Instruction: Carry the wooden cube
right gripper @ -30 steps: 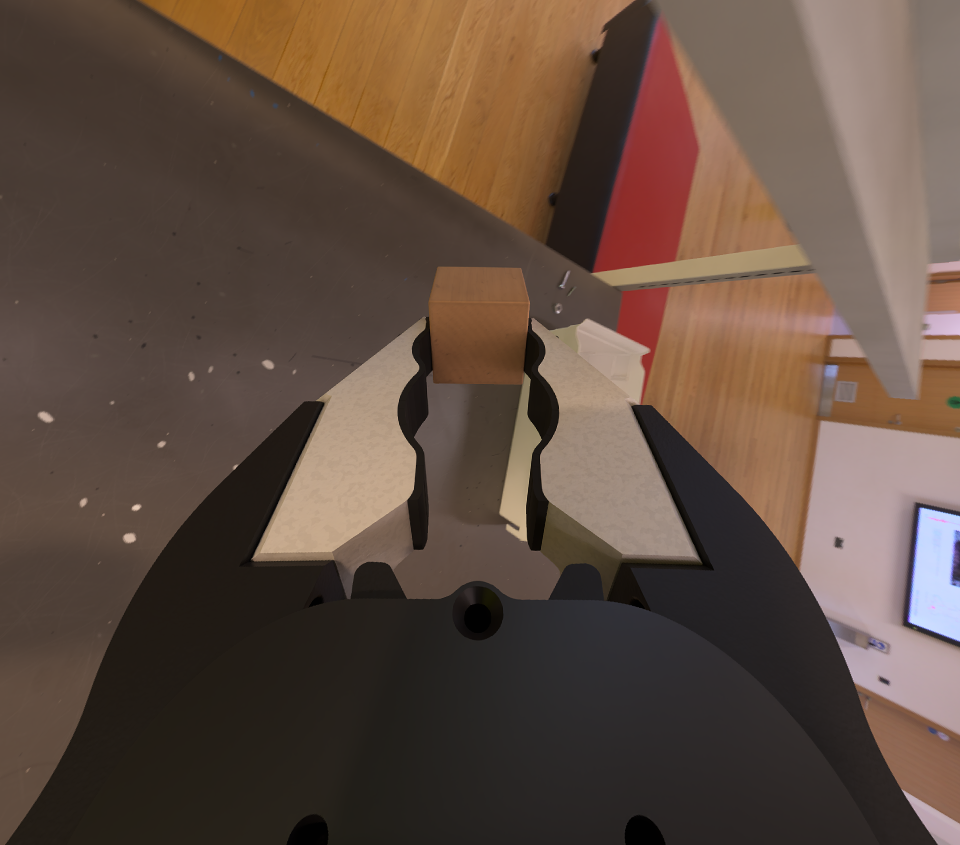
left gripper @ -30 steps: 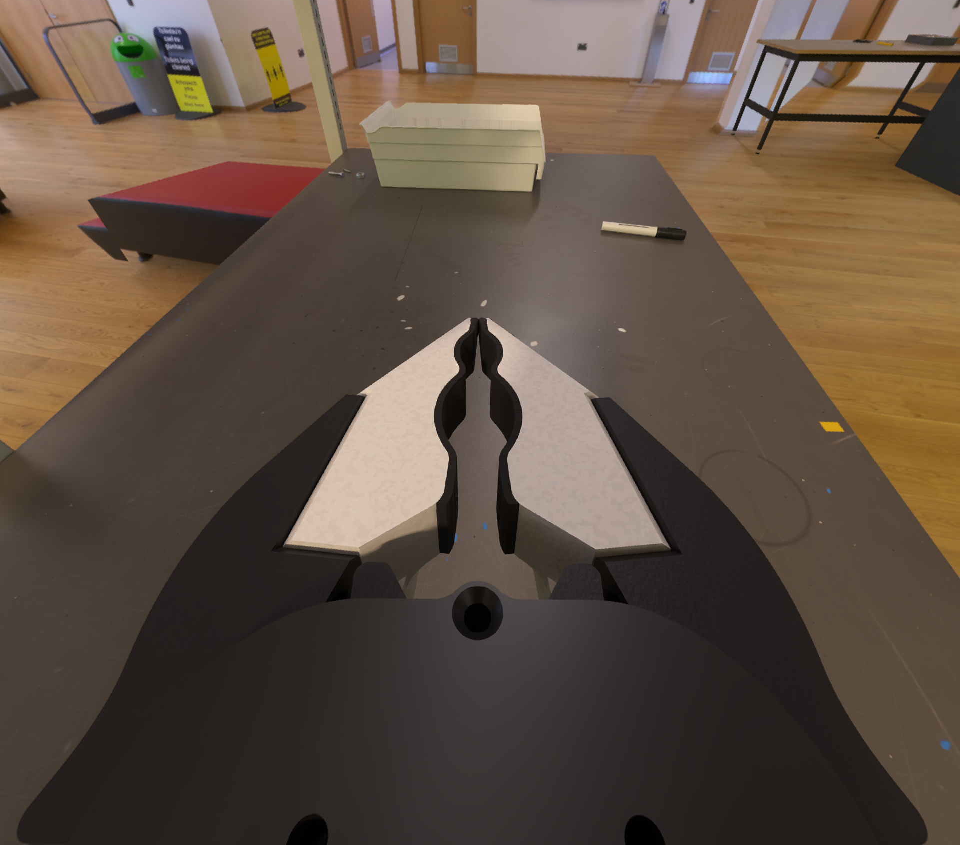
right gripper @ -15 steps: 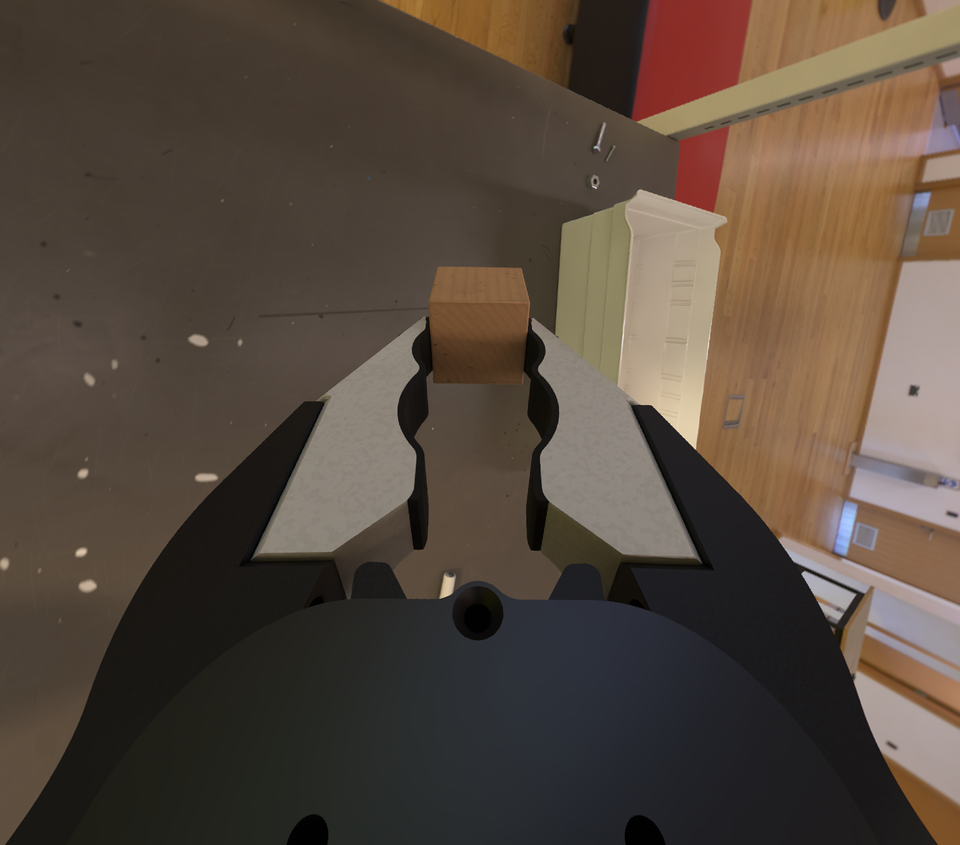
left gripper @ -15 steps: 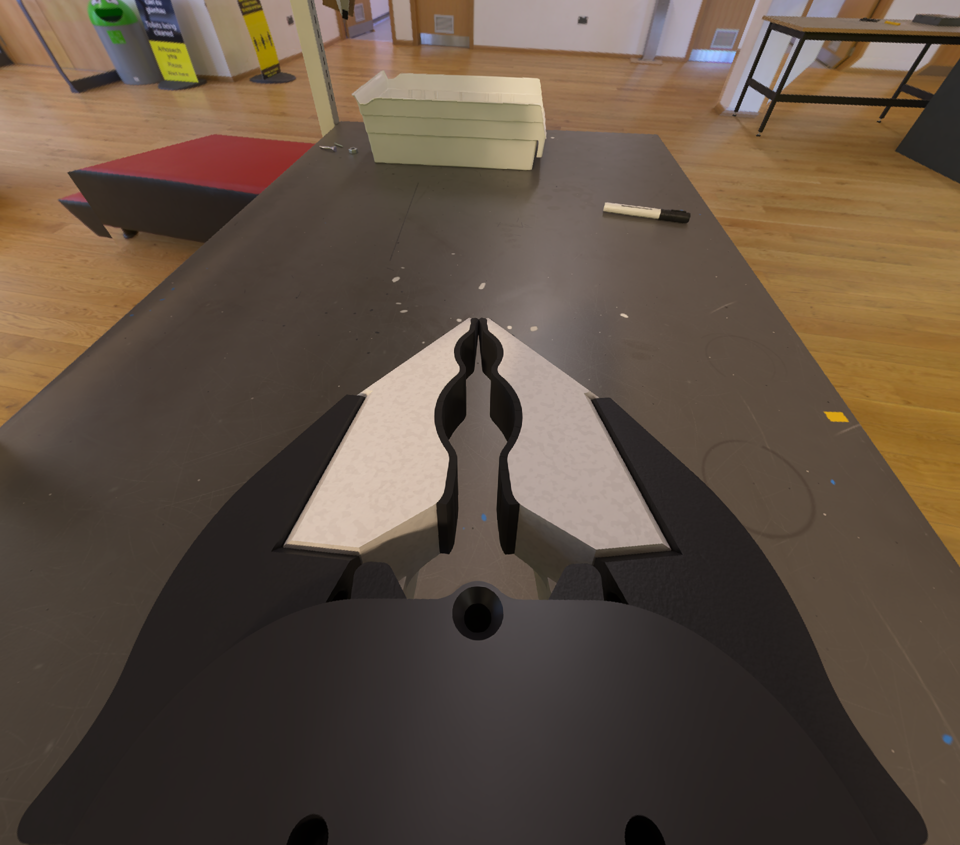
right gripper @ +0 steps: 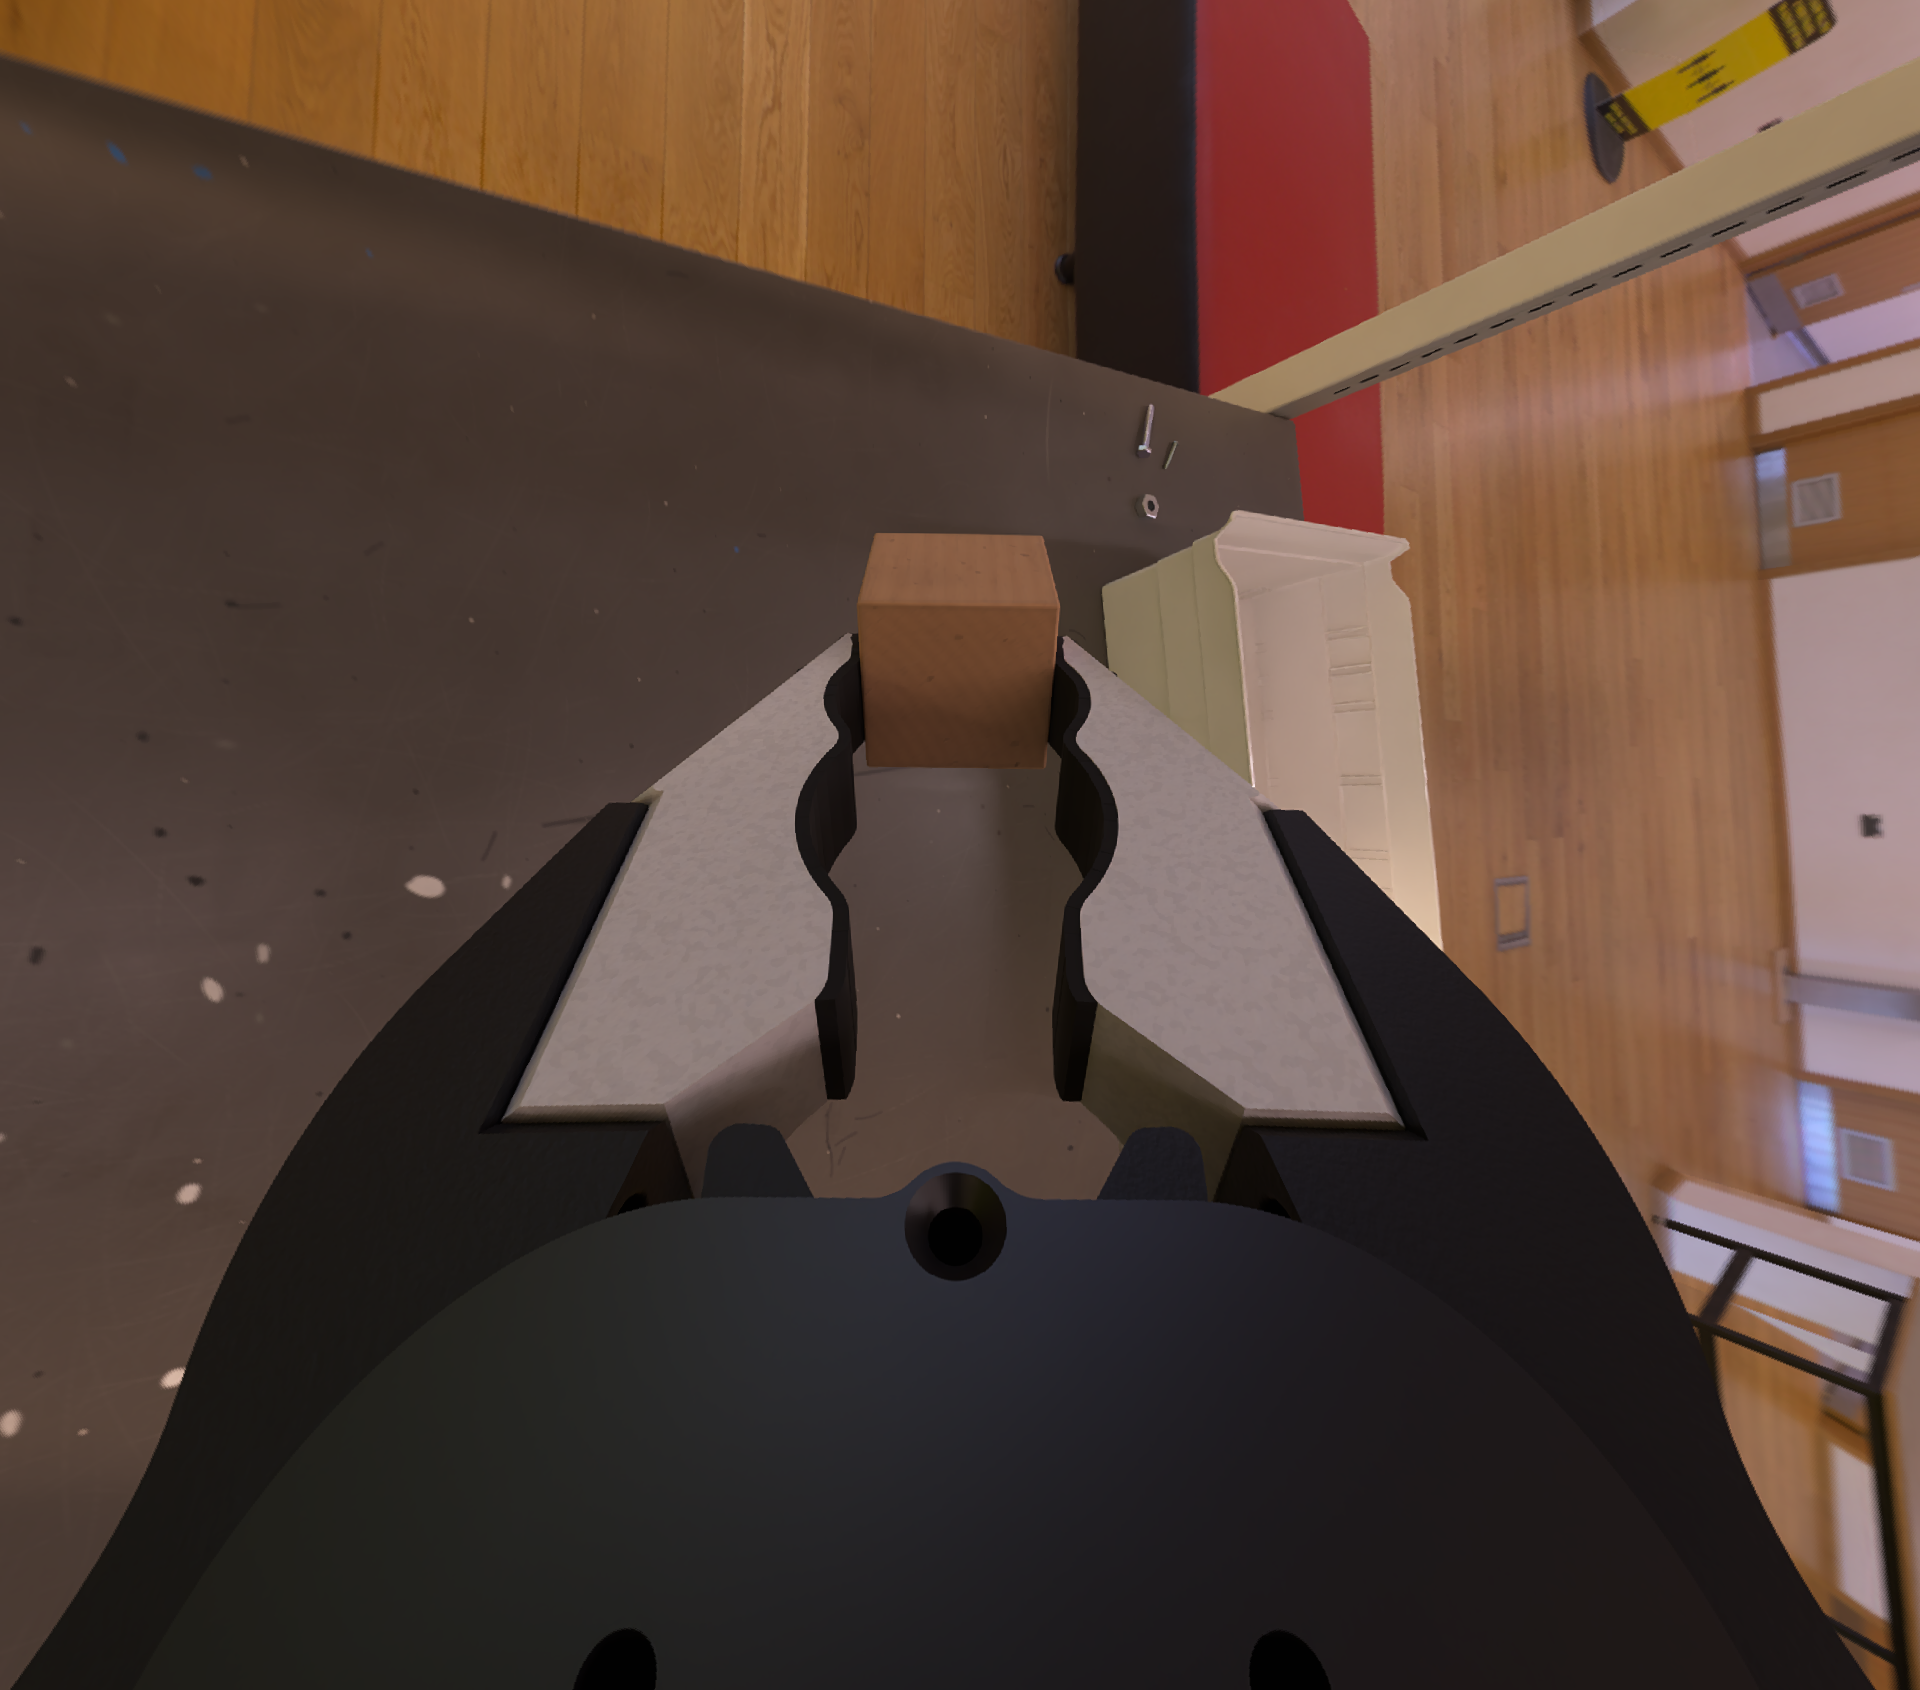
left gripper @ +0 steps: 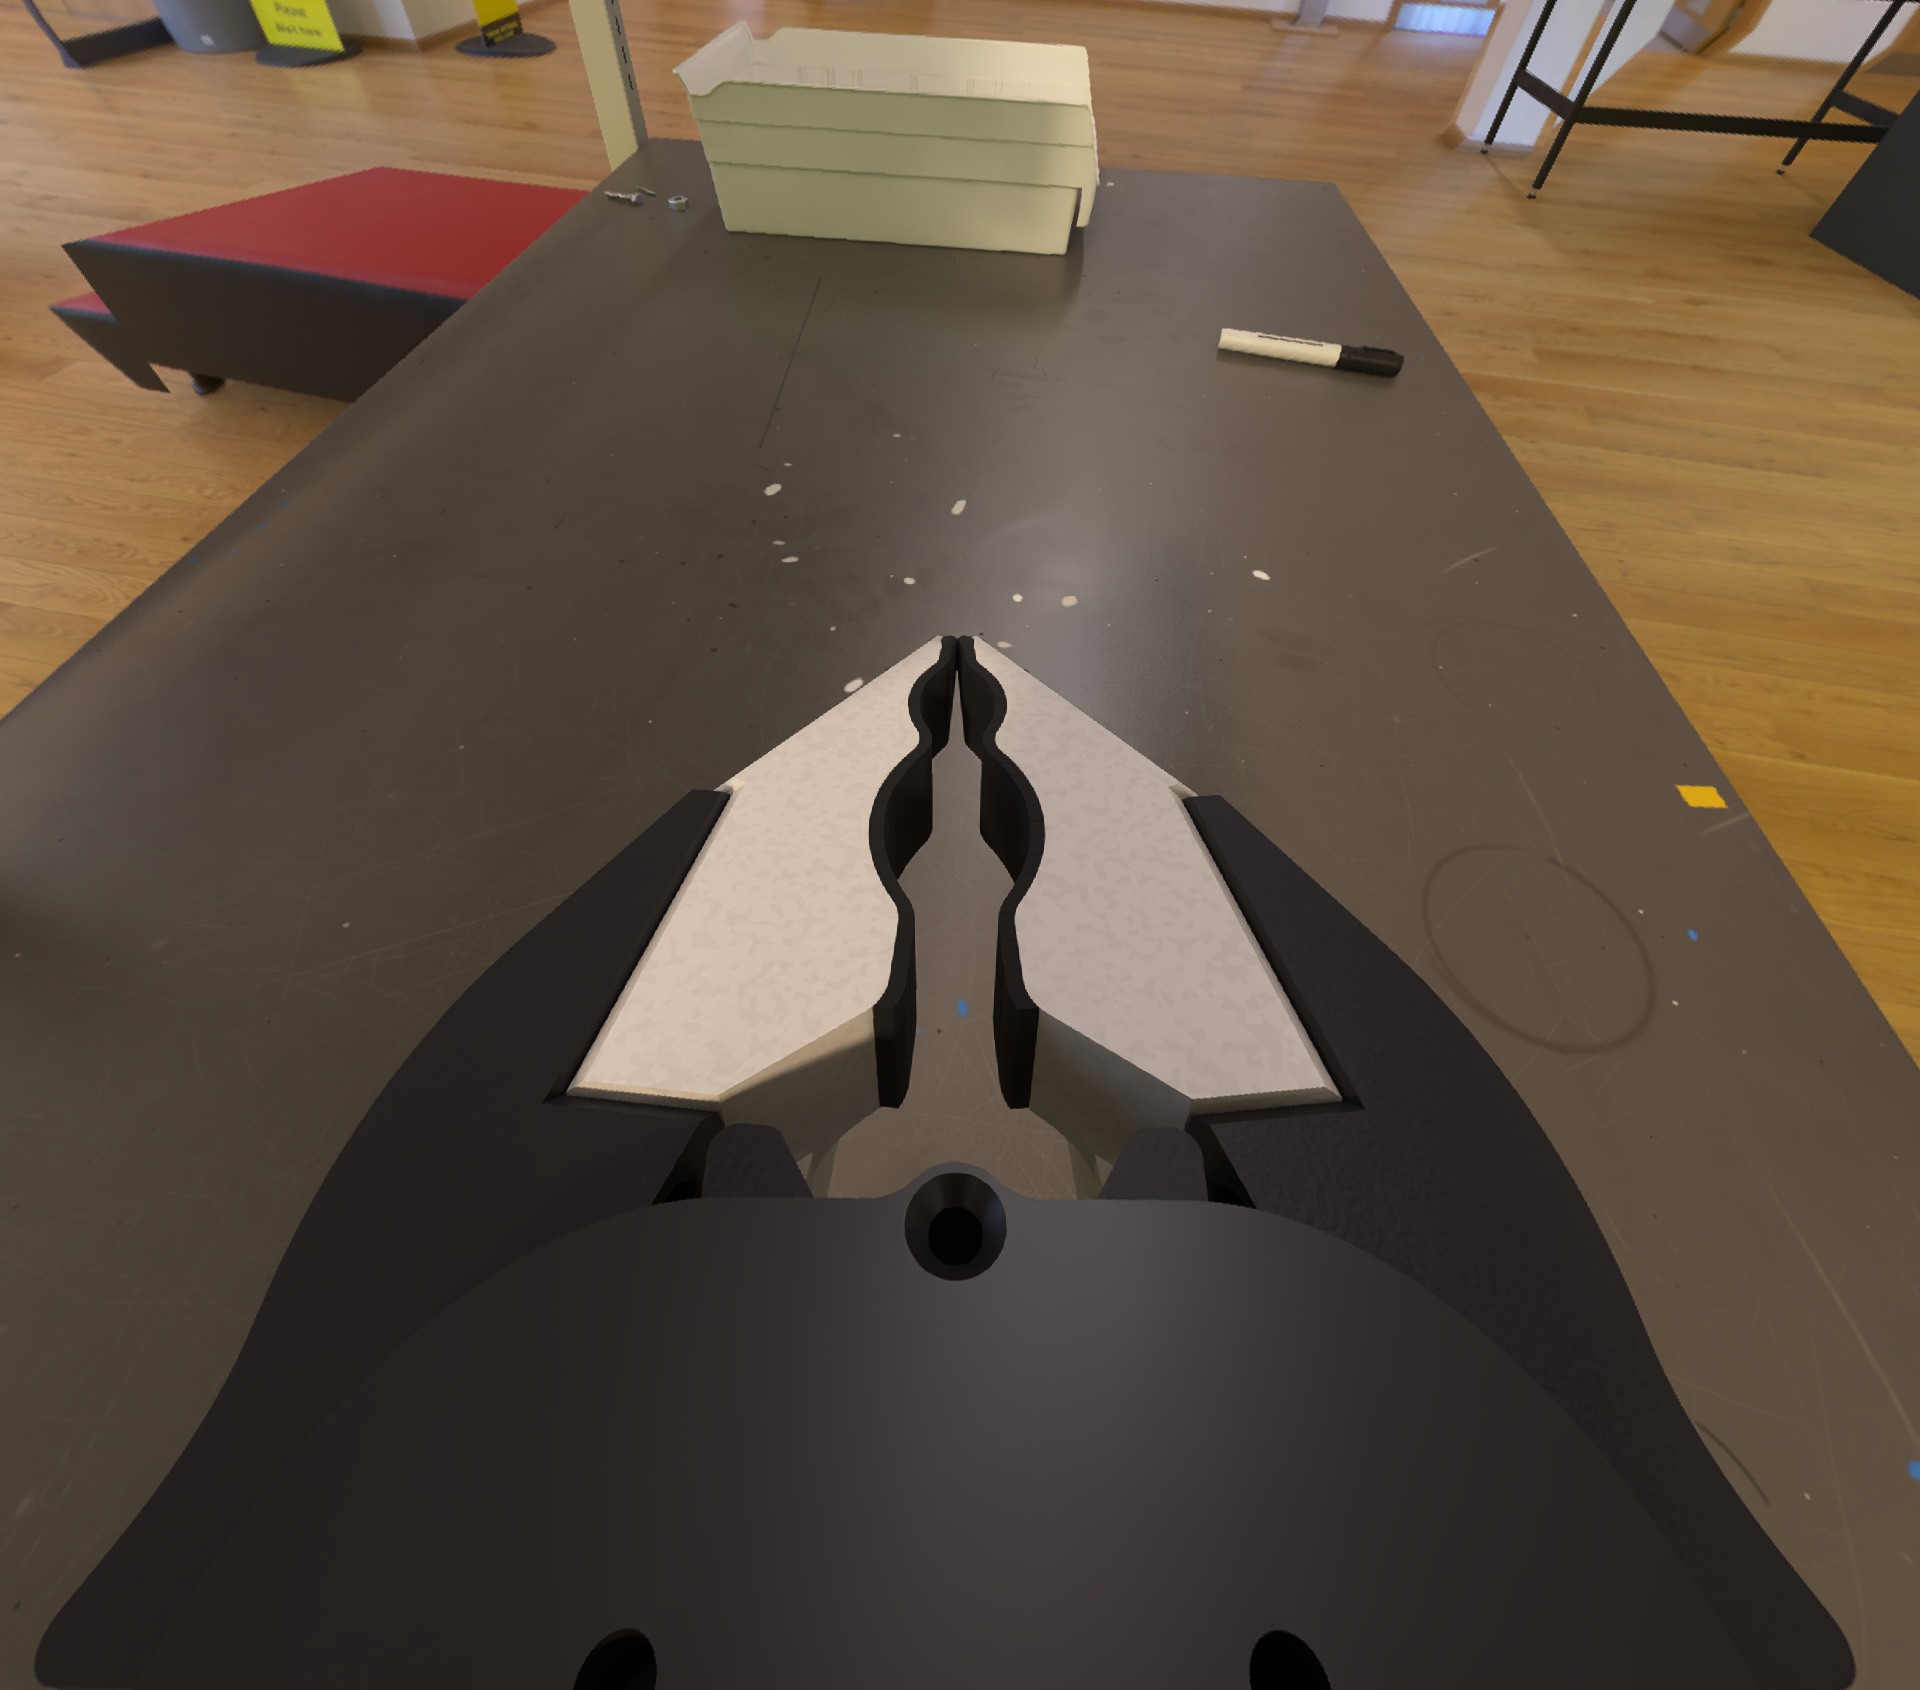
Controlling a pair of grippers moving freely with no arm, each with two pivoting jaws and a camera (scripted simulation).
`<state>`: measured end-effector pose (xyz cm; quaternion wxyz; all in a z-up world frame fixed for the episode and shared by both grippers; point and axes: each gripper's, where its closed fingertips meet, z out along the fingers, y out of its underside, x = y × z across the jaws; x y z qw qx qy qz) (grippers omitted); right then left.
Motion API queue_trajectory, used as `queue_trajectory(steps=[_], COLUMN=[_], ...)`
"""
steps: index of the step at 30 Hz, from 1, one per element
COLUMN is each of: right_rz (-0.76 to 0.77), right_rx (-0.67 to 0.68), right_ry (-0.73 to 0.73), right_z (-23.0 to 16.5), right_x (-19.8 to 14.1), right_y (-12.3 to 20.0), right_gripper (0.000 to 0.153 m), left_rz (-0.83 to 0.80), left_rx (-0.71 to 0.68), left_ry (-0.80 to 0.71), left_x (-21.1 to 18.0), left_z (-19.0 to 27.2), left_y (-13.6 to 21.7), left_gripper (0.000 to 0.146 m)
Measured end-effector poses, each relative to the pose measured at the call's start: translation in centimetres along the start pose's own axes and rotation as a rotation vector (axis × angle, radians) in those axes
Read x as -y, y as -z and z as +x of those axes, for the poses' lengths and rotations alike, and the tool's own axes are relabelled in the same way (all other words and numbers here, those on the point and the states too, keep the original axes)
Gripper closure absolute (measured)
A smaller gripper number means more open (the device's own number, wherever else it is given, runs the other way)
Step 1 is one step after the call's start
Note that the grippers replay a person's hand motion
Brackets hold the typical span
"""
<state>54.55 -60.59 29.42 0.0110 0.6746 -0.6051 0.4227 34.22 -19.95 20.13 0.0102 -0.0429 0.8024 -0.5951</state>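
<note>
The right gripper (right gripper: 956, 653) pinches the wooden cube (right gripper: 954, 653) between its fingertips, one pad flat against each side face; the block sits right at the tip of the fingers with its far half projecting beyond them, a hold that looks chosen so the flat faces take the squeeze squarely and the cube cannot twist; the wider hollows farther back along the fingers stay empty. The view is rolled onto its side, so the dark table (right gripper: 416, 549) fills the space left of and beyond the fingers; the cube appears to be held clear of the surface, though its height cannot be read for certain. Just right of the fingertips lies the cream stack of bins (right gripper: 1309, 705); ahead and slightly right, near the table's corner, are a small bolt and nut (right gripper: 1146, 466) (loose hardware, well clear of the cube).

The left gripper (left gripper: 956, 648) carries nothing; its fingertips are pressed almost together, a hairline gap between them, and it hovers over the table's middle, probably kept out of the way while the other does the carrying; a marker (left gripper: 1309, 352) lies ahead and to its right.
</note>
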Motion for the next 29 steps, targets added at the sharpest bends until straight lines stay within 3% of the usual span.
queue_trajectory(steps=[6,13,17,20,23,29], right_rz=[0.017,-0.090,-0.145,-0.168,-0.166,-0.136], right_rx=[0.027,0.013,0.069,0.079,0.002,-0.065], right_ry=[-0.051,0.107,0.163,0.307,0.446,0.764], right_z=[0.9,-2.6,-5.2,-6.9,-8.3,-12.4], right_x=[0.8,-2.2,-3.8,-4.5,-4.5,-4.1], right_y=[0.7,-2.2,-3.6,-4.4,-4.7,-3.6], right_gripper=[0.118,0.118,0.118,0.118,0.118,0.118], left_rz=[-0.016,-0.005,-0.011,-0.024,-0.030,-0.039], left_rx=[0.001,0.012,0.004,0.001,0.002,-0.006], left_ry=[0.004,0.003,0.008,0.003,-0.003,0.005], left_x=[-0.5,-0.3,-0.4,-0.7,-0.7,-1.0], left_z=[-0.2,-0.3,-0.2,-0.1,0.0,0.0], left_y=[-0.5,-0.5,-0.7,-0.9,-1.1,-1.4], left_gripper=[0.146,0.146,0.146,0.146,0.146,0.146])
